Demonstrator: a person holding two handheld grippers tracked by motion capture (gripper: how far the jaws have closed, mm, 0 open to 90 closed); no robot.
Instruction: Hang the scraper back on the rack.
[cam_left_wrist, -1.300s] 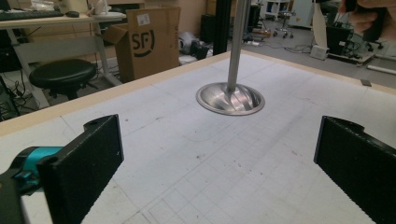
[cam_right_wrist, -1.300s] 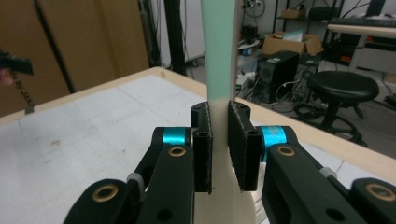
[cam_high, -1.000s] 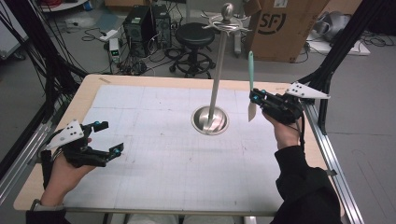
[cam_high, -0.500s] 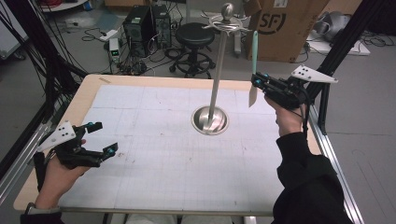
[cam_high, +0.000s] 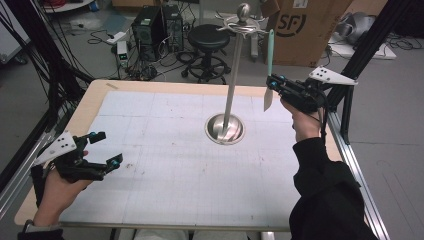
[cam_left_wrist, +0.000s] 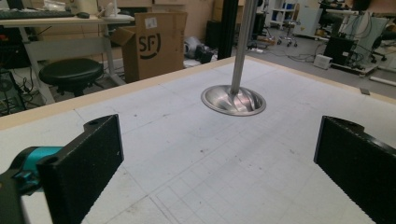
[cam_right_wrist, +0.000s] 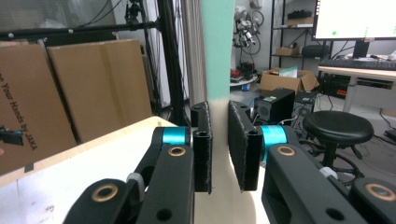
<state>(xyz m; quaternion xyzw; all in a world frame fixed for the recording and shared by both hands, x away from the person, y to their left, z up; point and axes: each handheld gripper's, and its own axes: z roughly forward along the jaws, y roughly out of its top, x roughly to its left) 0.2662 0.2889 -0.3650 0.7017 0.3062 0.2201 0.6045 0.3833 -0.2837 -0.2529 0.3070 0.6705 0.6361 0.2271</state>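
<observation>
Right gripper (cam_high: 272, 85) clamps a spatula (cam_high: 269, 70) at the neck, upper right of the high view, beside the stand (cam_high: 231, 85). Looks light, stiff handle, bendy blade; neck grip suits it. Left gripper (cam_high: 105, 149) gapes, nothing in it.

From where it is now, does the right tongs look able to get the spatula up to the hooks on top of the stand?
Probably yes. The right tongs grip the spatula upright, its green handle tip about level with the hooks of the stand. Open air lies between them.
</observation>
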